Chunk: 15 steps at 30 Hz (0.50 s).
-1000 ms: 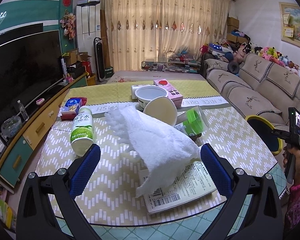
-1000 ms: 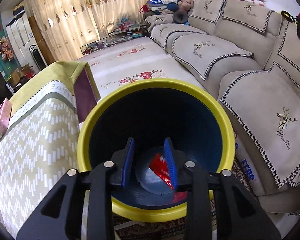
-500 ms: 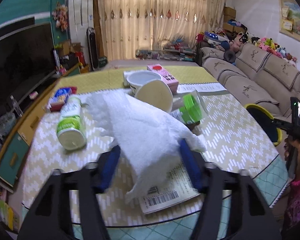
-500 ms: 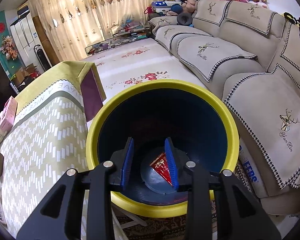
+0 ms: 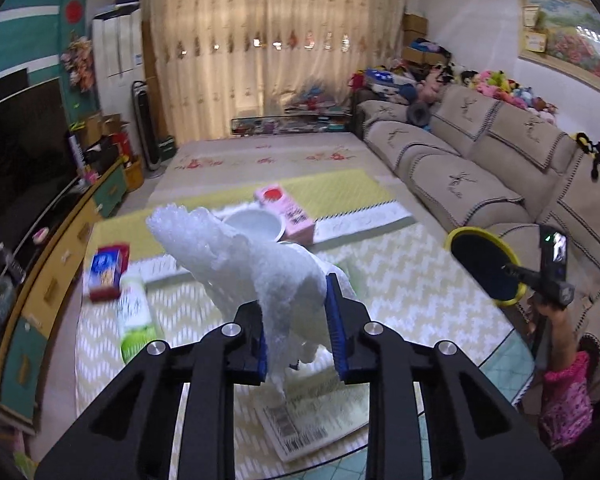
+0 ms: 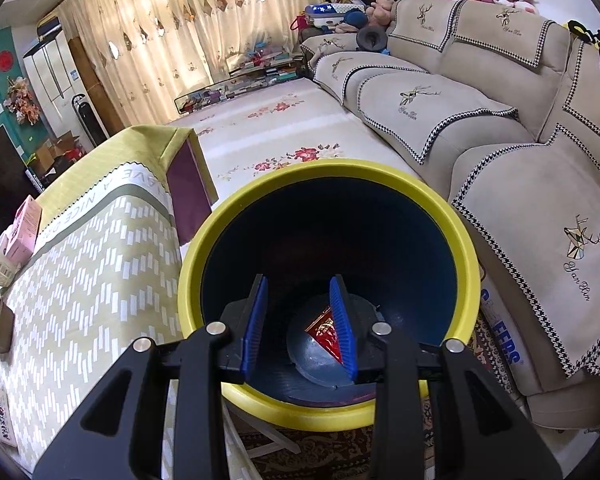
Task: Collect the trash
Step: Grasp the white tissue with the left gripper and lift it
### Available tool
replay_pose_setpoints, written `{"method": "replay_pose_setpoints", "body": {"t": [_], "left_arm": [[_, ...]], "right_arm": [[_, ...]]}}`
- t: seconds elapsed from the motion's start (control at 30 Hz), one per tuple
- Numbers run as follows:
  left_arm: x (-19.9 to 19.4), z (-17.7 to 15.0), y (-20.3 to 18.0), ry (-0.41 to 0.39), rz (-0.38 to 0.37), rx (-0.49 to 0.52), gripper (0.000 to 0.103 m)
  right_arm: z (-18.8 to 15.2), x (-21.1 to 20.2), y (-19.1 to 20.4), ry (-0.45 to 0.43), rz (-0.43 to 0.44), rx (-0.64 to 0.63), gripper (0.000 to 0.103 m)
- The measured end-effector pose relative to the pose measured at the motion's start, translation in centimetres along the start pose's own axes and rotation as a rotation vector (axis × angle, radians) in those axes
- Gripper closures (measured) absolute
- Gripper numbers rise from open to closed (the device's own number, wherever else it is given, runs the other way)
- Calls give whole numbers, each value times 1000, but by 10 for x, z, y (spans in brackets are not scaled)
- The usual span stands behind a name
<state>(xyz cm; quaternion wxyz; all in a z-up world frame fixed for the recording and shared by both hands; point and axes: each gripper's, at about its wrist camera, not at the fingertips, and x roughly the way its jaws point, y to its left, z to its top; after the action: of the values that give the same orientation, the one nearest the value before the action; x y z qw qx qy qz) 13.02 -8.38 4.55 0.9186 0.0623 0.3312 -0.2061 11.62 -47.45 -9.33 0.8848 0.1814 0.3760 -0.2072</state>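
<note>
My left gripper [image 5: 298,326] is shut on a crumpled white paper towel [image 5: 244,256] and holds it up above the table [image 5: 420,280]. The yellow-rimmed blue trash bin [image 5: 486,268] stands past the table's right edge. In the right wrist view my right gripper [image 6: 300,328] hovers over the bin's mouth [image 6: 328,176], jaws parted and empty. A red wrapper [image 6: 324,330] lies on the bin's bottom, below the fingers.
On the table lie a green-capped bottle [image 5: 134,320], a red and blue box [image 5: 106,272], a white bowl [image 5: 256,224], a pink carton [image 5: 288,212] and a printed paper [image 5: 304,428]. A beige sofa [image 6: 500,128] stands right of the bin. A TV cabinet [image 5: 40,280] runs along the left.
My left gripper closed on the paper towel and lifted it off the table. The red wrapper dropped from my right gripper to the bin's bottom, and the right gripper rose slightly.
</note>
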Motion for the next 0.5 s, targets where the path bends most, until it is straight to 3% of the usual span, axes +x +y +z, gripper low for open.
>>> {"method": "replay_pose_setpoints", "body": {"t": [0.13, 0.3, 0.37, 0.4, 0.5], "left_arm": [[0, 19, -8, 20, -54, 33, 72], [21, 14, -28, 75, -118, 57, 69], [28, 9, -33, 98, -145, 58, 55], [31, 7, -35, 107, -148, 59, 42], [33, 2, -40, 99, -137, 82, 41]], "right_arm": [[-1, -1, -4, -2, 6, 11, 72], [-1, 0, -5, 3, 11, 6, 72], [-1, 0, -5, 5, 12, 3, 72], [-1, 0, -5, 6, 12, 2, 72], [-1, 0, -3, 4, 13, -1, 72]]}}
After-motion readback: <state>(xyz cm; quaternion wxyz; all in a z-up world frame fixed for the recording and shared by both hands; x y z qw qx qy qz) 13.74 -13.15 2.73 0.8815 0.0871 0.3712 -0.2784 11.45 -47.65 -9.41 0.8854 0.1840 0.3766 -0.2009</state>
